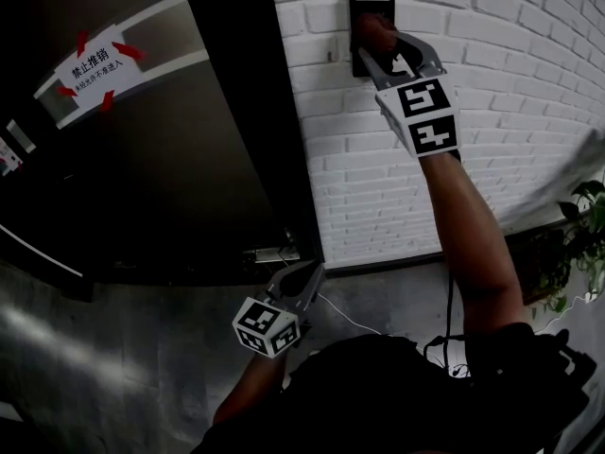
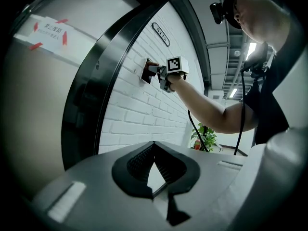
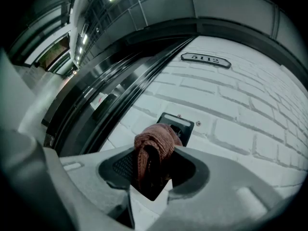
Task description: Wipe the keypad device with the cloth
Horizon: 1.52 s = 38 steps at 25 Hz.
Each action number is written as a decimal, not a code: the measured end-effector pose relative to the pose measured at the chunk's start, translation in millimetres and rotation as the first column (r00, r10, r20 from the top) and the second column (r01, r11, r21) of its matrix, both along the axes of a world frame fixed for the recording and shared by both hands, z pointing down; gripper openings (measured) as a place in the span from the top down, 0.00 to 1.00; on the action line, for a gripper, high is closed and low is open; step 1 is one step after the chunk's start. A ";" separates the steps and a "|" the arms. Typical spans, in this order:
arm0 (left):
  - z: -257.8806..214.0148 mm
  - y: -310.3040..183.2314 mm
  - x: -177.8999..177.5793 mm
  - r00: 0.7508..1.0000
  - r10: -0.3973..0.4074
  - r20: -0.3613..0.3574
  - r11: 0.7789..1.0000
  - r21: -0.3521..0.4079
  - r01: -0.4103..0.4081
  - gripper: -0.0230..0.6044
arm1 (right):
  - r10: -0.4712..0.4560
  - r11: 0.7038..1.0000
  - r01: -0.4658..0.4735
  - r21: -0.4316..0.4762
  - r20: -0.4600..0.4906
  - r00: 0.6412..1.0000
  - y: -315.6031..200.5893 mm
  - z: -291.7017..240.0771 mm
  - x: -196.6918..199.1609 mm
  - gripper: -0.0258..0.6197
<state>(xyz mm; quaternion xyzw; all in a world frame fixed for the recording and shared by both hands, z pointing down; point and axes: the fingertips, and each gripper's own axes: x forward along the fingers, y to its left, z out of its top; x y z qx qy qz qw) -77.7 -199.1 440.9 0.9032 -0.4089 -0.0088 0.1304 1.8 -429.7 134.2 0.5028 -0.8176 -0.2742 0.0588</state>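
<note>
The keypad device [image 1: 371, 8] is a black panel on the white brick wall, seen also in the right gripper view [image 3: 183, 127] and, small, in the left gripper view [image 2: 145, 71]. My right gripper [image 1: 376, 53] is raised to it and shut on a reddish-brown cloth [image 3: 155, 142]. The bunched cloth [image 1: 371, 32] lies against the panel's face and hides its lower part. My left gripper [image 1: 307, 272] hangs low near the foot of the door frame. Its jaws meet at the tips with nothing between them [image 2: 154, 150].
A black door frame [image 1: 255, 112] runs just left of the keypad. On the glass door hangs a taped notice [image 1: 92, 64]. A number plate [image 3: 206, 59] is fixed above the keypad. A potted plant [image 1: 579, 239] stands at the right. A cable [image 1: 352, 318] trails along the floor.
</note>
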 end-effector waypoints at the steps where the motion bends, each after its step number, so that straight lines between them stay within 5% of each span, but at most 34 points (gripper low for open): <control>1: 0.0 0.1 0.1 1.000 0.001 0.001 1.000 0.000 -0.001 0.94 | 0.000 1.000 0.000 -0.006 0.000 1.000 -0.1 4.0 0.1 0.73; 38: 3.4 16.0 -10.7 1.000 0.005 0.023 1.000 0.017 -0.005 0.94 | -0.002 0.976 0.000 -0.219 -0.007 1.000 -0.5 98.6 1.7 0.73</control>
